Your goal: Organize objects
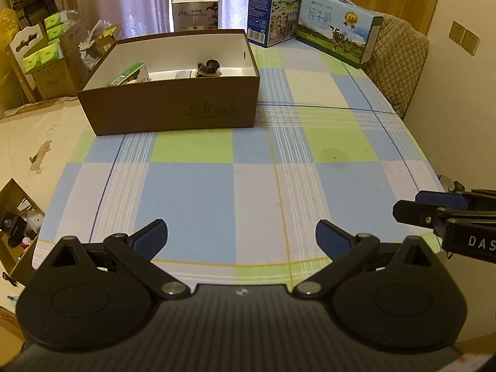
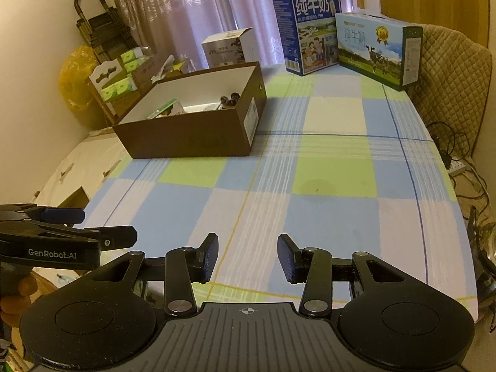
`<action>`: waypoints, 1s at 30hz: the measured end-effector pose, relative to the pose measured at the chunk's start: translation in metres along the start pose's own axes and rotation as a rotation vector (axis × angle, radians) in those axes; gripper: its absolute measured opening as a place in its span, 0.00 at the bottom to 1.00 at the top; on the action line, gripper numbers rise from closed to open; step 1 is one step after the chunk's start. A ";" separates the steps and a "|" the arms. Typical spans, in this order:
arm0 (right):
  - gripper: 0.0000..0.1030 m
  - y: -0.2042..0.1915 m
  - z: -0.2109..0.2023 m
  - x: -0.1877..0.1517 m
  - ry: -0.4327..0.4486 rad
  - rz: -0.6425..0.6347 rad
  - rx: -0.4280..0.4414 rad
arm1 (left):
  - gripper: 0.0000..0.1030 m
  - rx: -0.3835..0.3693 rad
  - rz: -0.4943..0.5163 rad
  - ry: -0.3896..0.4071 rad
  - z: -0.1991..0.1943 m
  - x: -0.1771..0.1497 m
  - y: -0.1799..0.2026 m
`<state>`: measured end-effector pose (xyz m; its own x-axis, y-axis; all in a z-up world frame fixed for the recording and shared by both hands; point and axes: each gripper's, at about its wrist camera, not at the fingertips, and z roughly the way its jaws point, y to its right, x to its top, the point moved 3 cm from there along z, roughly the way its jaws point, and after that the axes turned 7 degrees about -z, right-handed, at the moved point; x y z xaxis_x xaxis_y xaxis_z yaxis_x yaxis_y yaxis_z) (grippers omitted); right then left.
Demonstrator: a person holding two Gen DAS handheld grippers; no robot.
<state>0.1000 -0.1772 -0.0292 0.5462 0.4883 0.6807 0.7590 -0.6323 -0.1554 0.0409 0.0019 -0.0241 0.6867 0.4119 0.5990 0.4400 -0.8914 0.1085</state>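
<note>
Tabletop (image 1: 192,186) under a checked cloth of blue, green and pale squares carries one brown box (image 1: 173,111), open at the top with a white lining, standing toward the far left. Inside it at least three things show: one green packet (image 1: 127,74) leaning at the left end, one dark brown lump (image 1: 209,67) near the right end, and one flat white item (image 1: 183,74) between them; the box wall hides whatever else lies lower. Two milk cartons stand at the far edge, well apart from the box: a tall blue carton (image 1: 274,6) and, just beside it on the right, a low light-blue carton (image 1: 338,26) with a cow printed on it. One white box (image 1: 197,11) sits behind the brown box; whether it rests on the tabletop I cannot tell.

Left gripper (image 1: 241,238) hangs over the near edge with its two blue-padded fingers spread wide and nothing between them. Right gripper (image 2: 248,259) is level beside it, its two fingers likewise spread with nothing between them. A hand (image 2: 18,294) grips the left tool's handle in the right wrist view. The cloth between grippers and box is bare.
</note>
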 end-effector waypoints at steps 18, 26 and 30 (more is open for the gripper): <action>0.39 0.005 -0.011 -0.012 0.000 0.004 0.008 | 0.98 -0.006 0.005 -0.002 -0.001 -0.007 0.014; 0.39 0.008 -0.005 -0.009 -0.010 0.008 0.014 | 0.98 0.000 0.001 -0.011 0.003 -0.005 0.015; 0.39 0.009 -0.003 -0.008 -0.012 0.010 0.016 | 0.98 0.001 -0.002 -0.012 0.004 -0.004 0.015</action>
<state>0.1014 -0.1888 -0.0342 0.5578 0.4897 0.6701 0.7592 -0.6273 -0.1735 0.0470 -0.0124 -0.0284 0.6931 0.4155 0.5891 0.4418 -0.8905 0.1083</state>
